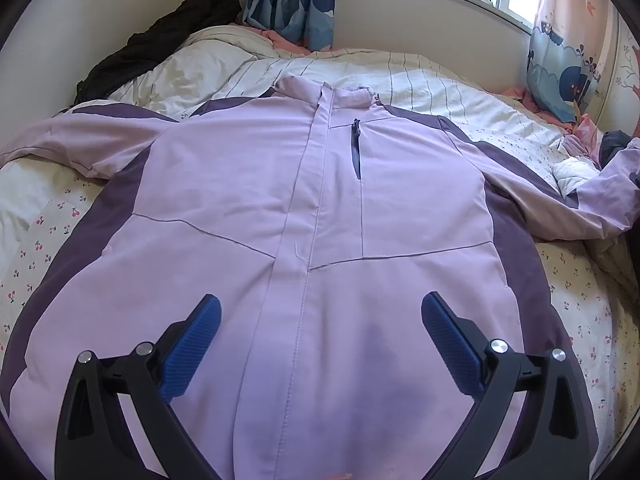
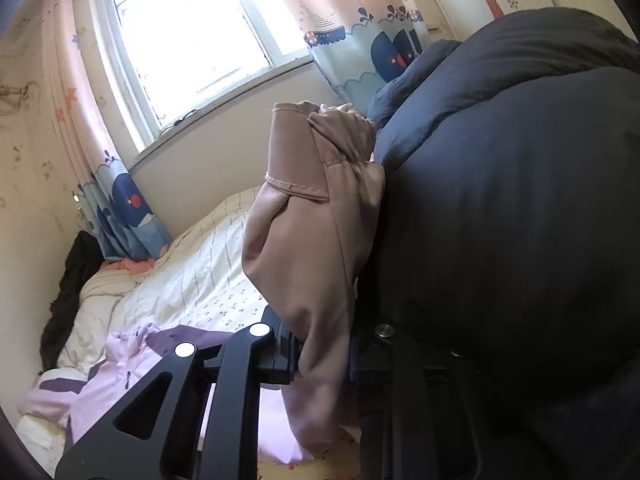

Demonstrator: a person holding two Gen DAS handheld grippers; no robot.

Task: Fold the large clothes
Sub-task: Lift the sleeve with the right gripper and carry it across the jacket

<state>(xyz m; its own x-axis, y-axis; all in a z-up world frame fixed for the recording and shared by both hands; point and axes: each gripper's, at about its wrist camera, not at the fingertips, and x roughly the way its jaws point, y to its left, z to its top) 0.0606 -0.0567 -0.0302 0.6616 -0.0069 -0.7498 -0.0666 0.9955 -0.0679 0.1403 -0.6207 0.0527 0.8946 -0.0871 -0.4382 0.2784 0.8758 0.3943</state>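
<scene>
A lilac jacket (image 1: 240, 184) with dark purple side panels lies front up and zipped on the bed, collar toward the window, both sleeves spread out. My left gripper (image 1: 320, 304) hovers over its lower front, blue pads (image 1: 200, 340) wide apart, nothing between them. In the right wrist view my right gripper (image 2: 324, 356) is shut on a dusty-pink sleeve end (image 2: 312, 240) with a stitched cuff, lifted above the bed. The fabric hides the fingertips. The jacket's body (image 2: 120, 384) shows low at the left there.
A bulky dark navy garment (image 2: 500, 220) fills the right side next to the held sleeve. A black garment (image 1: 160, 40) lies heaped at the bed's far left corner. The striped and cherry-print quilt (image 1: 440, 84) covers the bed; patterned curtains (image 1: 292, 4) hang by the window.
</scene>
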